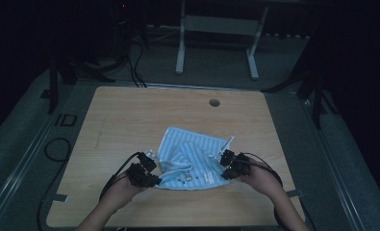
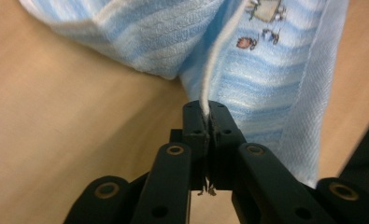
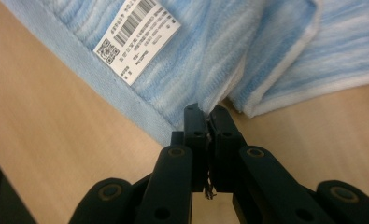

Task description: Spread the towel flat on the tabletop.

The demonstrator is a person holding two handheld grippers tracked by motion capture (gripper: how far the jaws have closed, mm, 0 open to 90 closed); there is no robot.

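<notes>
Both claws pinch the striped towel (image 1: 190, 159) — left claw (image 2: 205, 114) on its white edge, right claw (image 3: 205, 116) at a corner, edge hidden between jaws.

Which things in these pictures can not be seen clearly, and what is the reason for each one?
- Text on the white label: too small and blurred in the right gripper view.
- Small printed figures on the blue striped towel: cut off by the top edge of the left gripper view.
- Towel edge inside the left tongs and the right tongs: hidden by the closed jaws.
- Room beyond the table: too dark in the high view.
</notes>
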